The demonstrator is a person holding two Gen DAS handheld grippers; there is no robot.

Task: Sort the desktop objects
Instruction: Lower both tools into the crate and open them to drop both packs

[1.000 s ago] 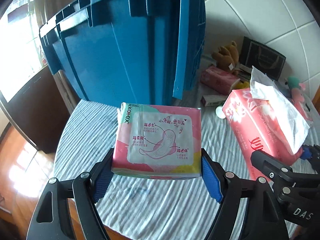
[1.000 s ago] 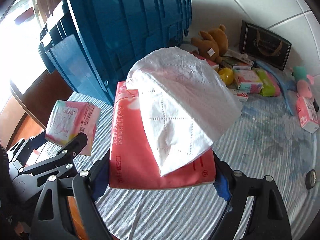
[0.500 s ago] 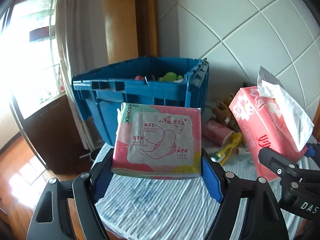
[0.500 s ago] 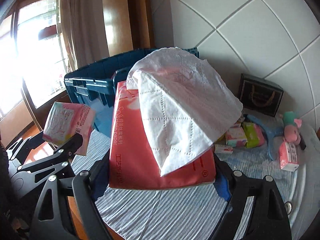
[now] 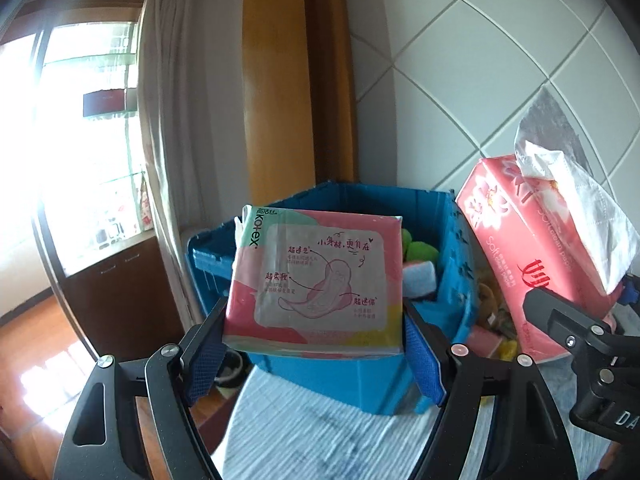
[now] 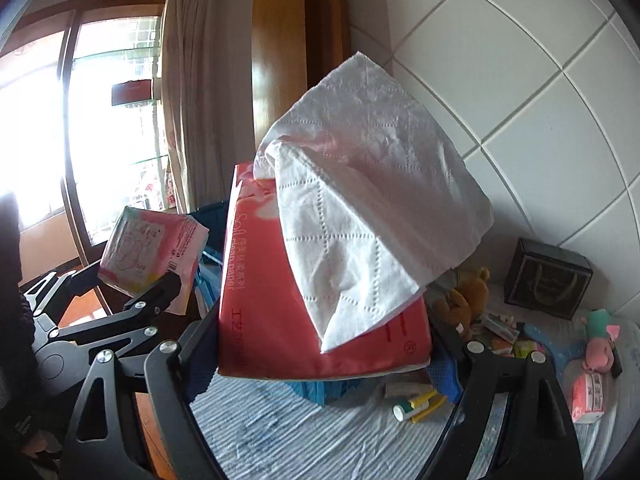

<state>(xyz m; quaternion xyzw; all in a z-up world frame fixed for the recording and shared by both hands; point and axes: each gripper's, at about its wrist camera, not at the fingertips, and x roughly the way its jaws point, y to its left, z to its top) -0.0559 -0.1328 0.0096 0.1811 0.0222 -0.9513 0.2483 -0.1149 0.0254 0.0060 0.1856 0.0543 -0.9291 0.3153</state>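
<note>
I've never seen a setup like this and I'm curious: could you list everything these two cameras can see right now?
Sanitary pad pack: one, pink and mint, clamped in the left gripper, raised in front of the crate.
Tissue pack: one, red, a white tissue sticking out, clamped in the right gripper.
Crate: one, blue, open, soft items inside, at the table's far left end.
Tablecloth: one, blue-striped, covering the table.
Teddy bear: one, brown, by the wall.
Gift bag: one, black, against the tiles.
Pink plush toy: one, far right.
Small packets: several, mixed colours, scattered.
Left gripper: black, blue pads.
Right gripper: black, blue pads.
</note>
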